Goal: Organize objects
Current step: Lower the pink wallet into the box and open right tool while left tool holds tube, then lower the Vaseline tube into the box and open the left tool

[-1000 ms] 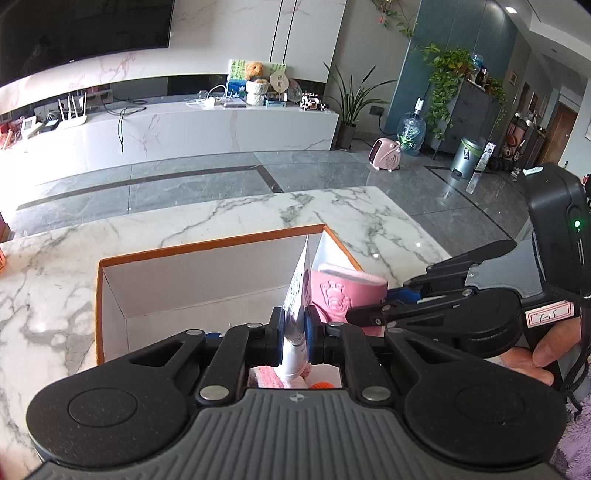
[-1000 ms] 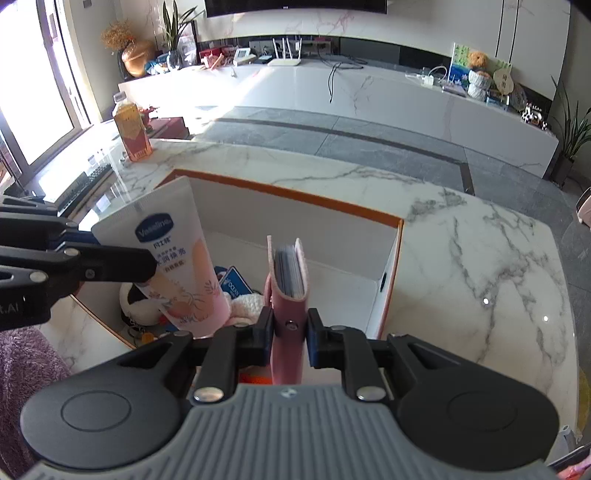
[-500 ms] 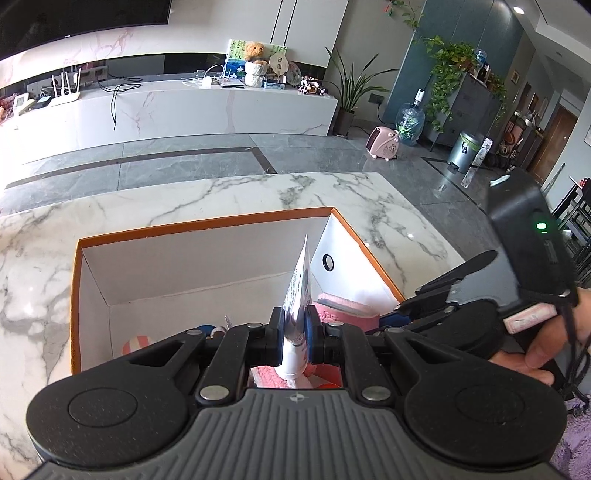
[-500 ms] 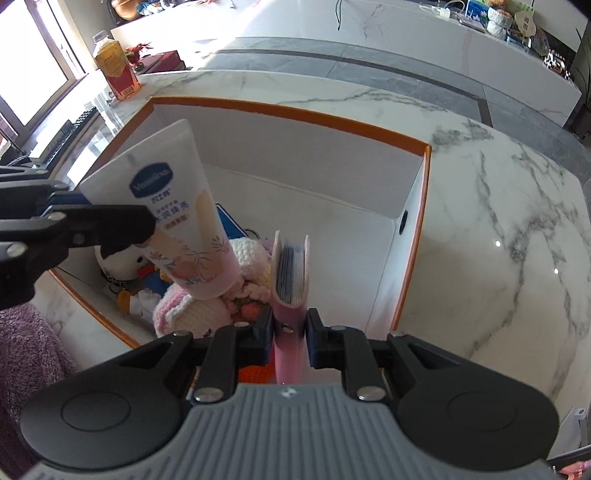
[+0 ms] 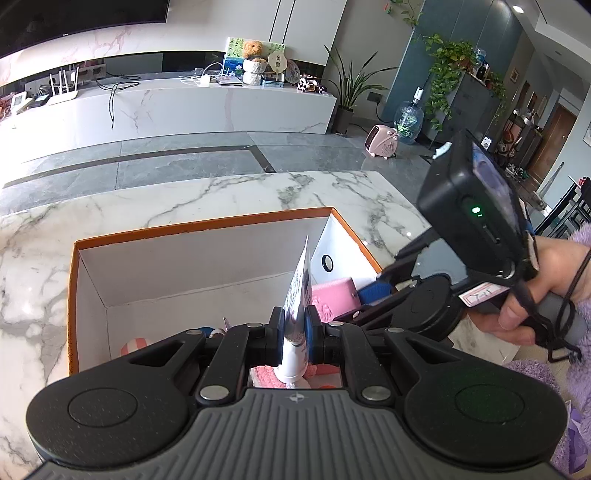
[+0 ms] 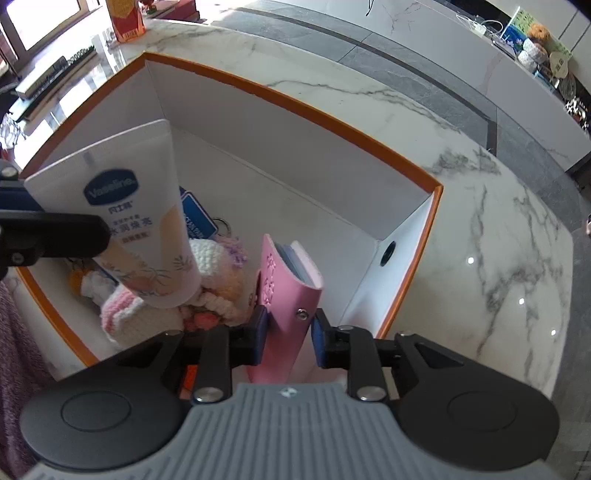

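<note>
A white box with an orange rim [image 5: 192, 228] [image 6: 295, 105] stands on the marble table. My left gripper [image 5: 295, 334] is shut on a Vaseline lotion tube [image 5: 297, 295] [image 6: 136, 221], held upright over the box's near side. My right gripper [image 6: 287, 334] has its jaws spread around a pink card wallet [image 6: 286, 291] [image 5: 332, 295], which tilts over the box's near right corner; whether the pads still touch it is unclear. Knitted toys [image 6: 218, 280] and a blue tag [image 6: 197, 218] lie in the box under both items.
An orange drink carton [image 6: 123, 18] stands at the table's far left corner in the right wrist view. The box's far half shows bare white floor [image 6: 295, 218]. A finger hole [image 6: 388, 254] pierces the box's right end wall. Marble top [image 6: 498, 258] extends right of the box.
Both grippers have lowered and tipped toward the box. The right gripper's jaws have spread apart around the pink wallet, which now leans. The left stays shut on the tube.
</note>
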`<state>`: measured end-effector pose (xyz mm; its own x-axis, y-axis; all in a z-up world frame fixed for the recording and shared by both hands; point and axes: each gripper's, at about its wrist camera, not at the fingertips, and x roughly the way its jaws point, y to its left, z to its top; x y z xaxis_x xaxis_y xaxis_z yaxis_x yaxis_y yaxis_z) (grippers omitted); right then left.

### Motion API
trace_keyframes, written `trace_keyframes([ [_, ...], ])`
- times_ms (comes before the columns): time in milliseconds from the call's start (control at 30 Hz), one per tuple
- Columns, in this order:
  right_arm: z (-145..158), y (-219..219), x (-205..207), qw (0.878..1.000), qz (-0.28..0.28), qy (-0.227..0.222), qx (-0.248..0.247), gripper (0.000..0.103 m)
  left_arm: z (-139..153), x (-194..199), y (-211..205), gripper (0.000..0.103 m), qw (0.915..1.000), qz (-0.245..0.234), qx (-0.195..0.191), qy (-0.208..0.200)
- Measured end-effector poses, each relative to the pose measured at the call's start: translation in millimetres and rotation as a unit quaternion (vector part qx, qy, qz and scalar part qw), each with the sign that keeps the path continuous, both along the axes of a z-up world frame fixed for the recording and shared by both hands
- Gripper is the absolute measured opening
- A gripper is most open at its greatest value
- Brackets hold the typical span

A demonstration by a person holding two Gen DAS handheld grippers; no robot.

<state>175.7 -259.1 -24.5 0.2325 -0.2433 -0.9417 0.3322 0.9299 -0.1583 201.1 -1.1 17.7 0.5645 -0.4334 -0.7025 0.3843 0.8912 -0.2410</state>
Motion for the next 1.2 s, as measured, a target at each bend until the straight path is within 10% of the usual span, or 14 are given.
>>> trace_keyframes([
  [333, 3.1, -6.4, 14.8, 0.997, 0.055, 0.034, -0.045, 0.036, 0.5, 14.4, 7.9, 0.013, 0.9998, 0.007, -0.018, 0.004],
  [733, -25.8, -37.6, 52.3, 0.999, -0.025, -0.031, -0.026, 0.036, -2.6, 45.8, 19.4, 0.013, 0.9992, 0.036, -0.017, -0.004],
  [1200, -53.5, -43.4, 71.8, 0.999, -0.050, 0.006, -0.012, 0.032, -11.3, 54.9, 26.3, 0.013, 0.9992, 0.038, -0.014, -0.002],
])
